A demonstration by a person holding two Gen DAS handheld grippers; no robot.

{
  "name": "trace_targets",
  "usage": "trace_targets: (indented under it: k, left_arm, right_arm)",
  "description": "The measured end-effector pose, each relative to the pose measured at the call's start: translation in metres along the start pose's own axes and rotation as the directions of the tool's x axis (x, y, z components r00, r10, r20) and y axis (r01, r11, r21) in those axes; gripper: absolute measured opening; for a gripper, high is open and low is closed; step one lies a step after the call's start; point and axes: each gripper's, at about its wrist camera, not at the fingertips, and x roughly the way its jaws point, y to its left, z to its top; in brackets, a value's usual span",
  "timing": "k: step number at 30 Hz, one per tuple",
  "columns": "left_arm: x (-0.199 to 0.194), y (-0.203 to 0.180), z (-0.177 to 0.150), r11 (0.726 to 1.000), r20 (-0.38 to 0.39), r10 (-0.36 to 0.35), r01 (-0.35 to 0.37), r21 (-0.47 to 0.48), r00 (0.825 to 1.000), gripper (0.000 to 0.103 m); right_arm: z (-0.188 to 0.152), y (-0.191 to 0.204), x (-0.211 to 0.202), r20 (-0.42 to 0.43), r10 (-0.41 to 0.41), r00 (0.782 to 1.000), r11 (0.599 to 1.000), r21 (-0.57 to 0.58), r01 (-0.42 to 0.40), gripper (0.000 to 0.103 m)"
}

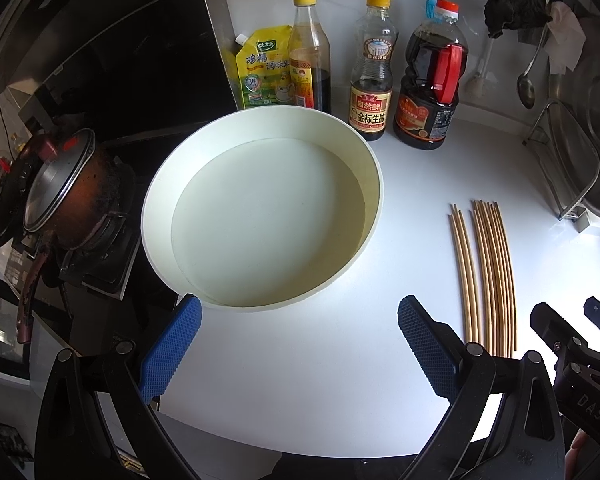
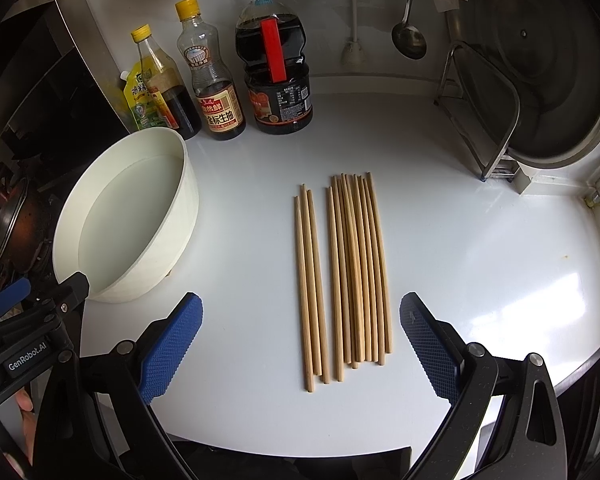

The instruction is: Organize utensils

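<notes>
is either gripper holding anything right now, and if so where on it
Nothing is held. The left gripper is open in front of the white bowl, and the right gripper is open over the near ends of the chopsticks lying on the counter.

Both views are bent strongly by the fisheye lens: straight lines are curved toward the edges and the corners are cut off in black. The white tabletop [image 2: 460, 240] is brightly lit, and a patch of window-like glare is thrown on it at the right of the right wrist view. The stove side at the left is left dim. Soft shadows are cast under the white bowl [image 1: 260, 208] and beside the chopsticks [image 2: 340, 280]. The middle is rendered sharp; the outer rim is slightly softened.
</notes>
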Motion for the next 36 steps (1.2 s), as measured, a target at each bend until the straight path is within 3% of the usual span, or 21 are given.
trace_targets:
  k: [11, 15, 20, 27, 36]
  left_arm:
    - [0.019, -0.041, -0.008, 0.991, 0.011, -0.122, 0.121, 0.060, 0.992, 0.097]
    - [0.033, -0.069, -0.012, 0.983, 0.004, -0.142, 0.140, 0.118, 0.990, 0.097]
    - [0.056, -0.100, -0.020, 0.975, -0.026, -0.183, 0.184, 0.120, 0.983, 0.097]
    - [0.092, -0.128, -0.035, 0.980, -0.052, -0.154, 0.159, 0.118, 0.987, 0.097]
    - [0.120, -0.132, -0.043, 0.987, -0.082, -0.135, 0.142, 0.078, 0.987, 0.097]
  right_arm:
    - [-0.015, -0.056, 0.023, -0.025, 0.022, 0.999, 0.998, 0.051, -0.021, 0.095]
    - [-0.023, -0.081, 0.035, 0.004, 0.001, 1.000, 0.999, 0.053, -0.001, 0.095]
    - [-0.031, -0.101, 0.057, 0.031, -0.011, 0.999, 1.000, 0.007, 0.010, 0.095]
    - [-0.031, -0.119, 0.091, 0.017, -0.026, 1.000, 0.999, -0.030, 0.026, 0.094]
    - [-0.023, -0.135, 0.126, -0.032, -0.057, 0.998, 0.998, -0.002, 0.057, 0.095]
